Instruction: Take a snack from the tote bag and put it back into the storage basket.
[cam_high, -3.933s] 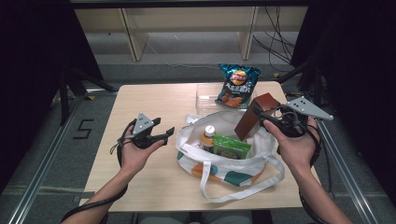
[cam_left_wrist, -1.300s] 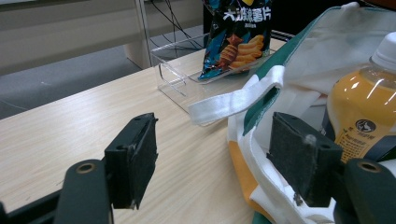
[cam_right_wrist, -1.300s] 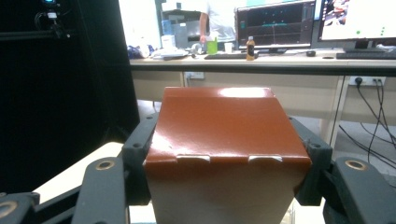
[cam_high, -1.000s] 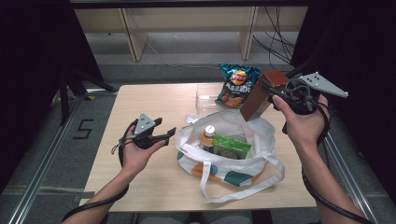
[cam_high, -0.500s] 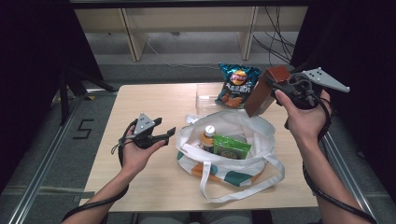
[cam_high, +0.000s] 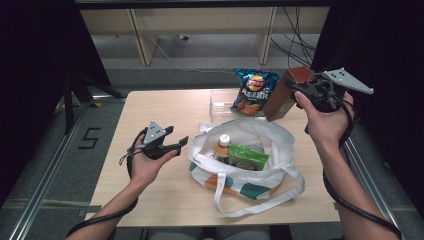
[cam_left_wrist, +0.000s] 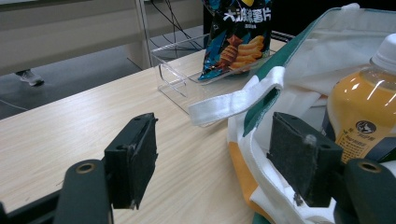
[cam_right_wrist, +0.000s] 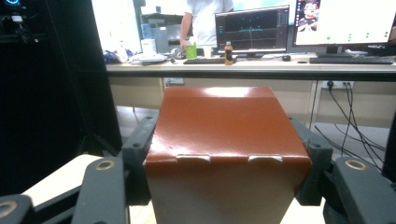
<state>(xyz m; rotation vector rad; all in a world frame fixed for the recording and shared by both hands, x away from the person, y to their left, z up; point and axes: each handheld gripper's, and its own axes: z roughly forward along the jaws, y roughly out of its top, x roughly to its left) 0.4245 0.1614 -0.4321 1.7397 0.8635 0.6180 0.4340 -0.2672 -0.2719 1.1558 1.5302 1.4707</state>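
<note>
While left claw (cam_high: 176, 142) rests low on wooden tabletop (cam_high: 160, 110), jaws wide and empty, beside one white cloth tote bag (cam_high: 250, 172), we see one juice bottle (cam_high: 223, 146) and one green packet (cam_high: 247, 157) inside; right claw (cam_high: 299, 89), raised, clamps one glossy brown carton (cam_high: 280, 95) above tabletop's far right.
</note>
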